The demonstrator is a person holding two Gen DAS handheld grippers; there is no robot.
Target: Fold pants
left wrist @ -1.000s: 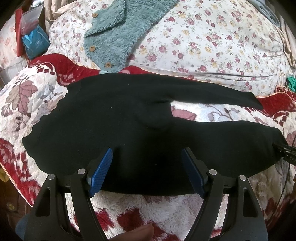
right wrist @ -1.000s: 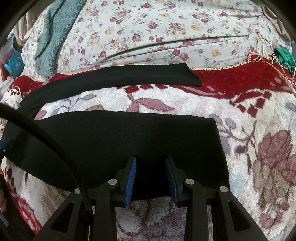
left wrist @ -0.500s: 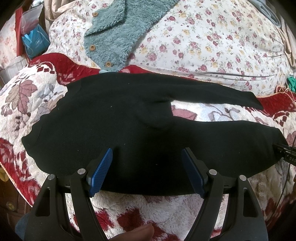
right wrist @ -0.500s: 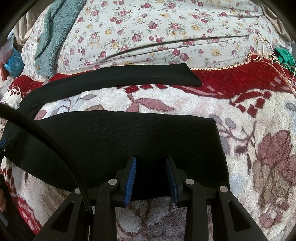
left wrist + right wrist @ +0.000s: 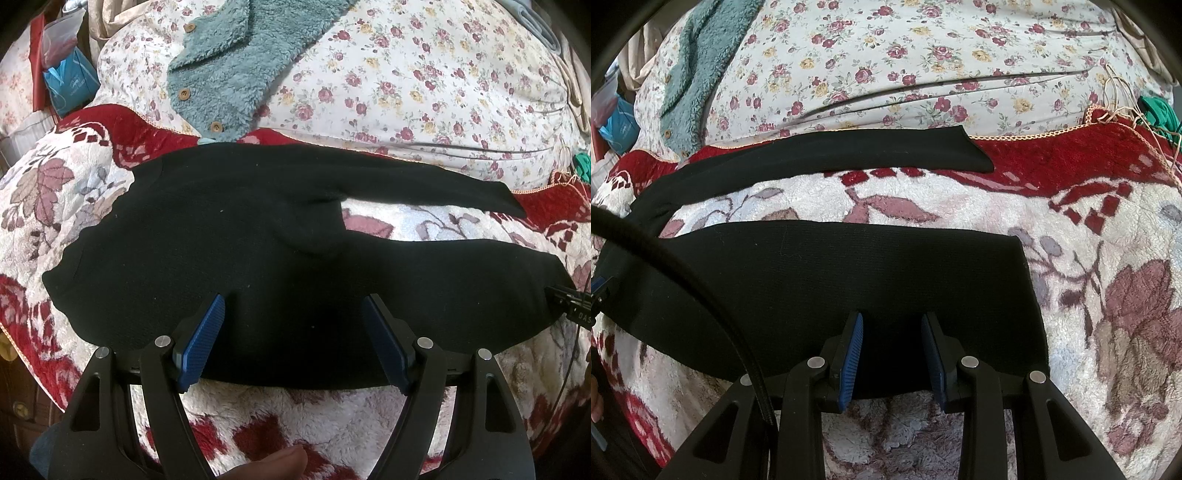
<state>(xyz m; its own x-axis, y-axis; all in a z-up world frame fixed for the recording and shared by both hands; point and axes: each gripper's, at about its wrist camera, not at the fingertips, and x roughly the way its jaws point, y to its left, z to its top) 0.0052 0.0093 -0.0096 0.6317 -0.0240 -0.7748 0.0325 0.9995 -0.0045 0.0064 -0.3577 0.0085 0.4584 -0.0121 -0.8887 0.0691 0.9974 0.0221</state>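
Pants lying flat, both grippers poised at the near edge

Black pants [image 5: 229, 258] are lying spread on the bed's blanket [image 5: 1108, 295]; left hand-held gripper [image 5: 293, 332] and right hand-held gripper [image 5: 892, 347] are both hovering apart (nothing clamped), risking pinching blanket pile with the hem.

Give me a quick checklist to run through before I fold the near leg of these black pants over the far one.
1. Black knit pants spread flat on the red and cream floral plush blanket: ok.
2. Legs apart, with blanket showing between the near leg and the far leg: ok.
3. Left gripper open, straddling the near edge by the seat: ok.
4. Right gripper open over the near edge of the near leg by the cuff: ok.
5. Fabric between either pair of pads: cannot tell.
6. Teal fleece garment with wooden buttons off the far leg: cannot tell, its lower tip meets the pants' far edge.
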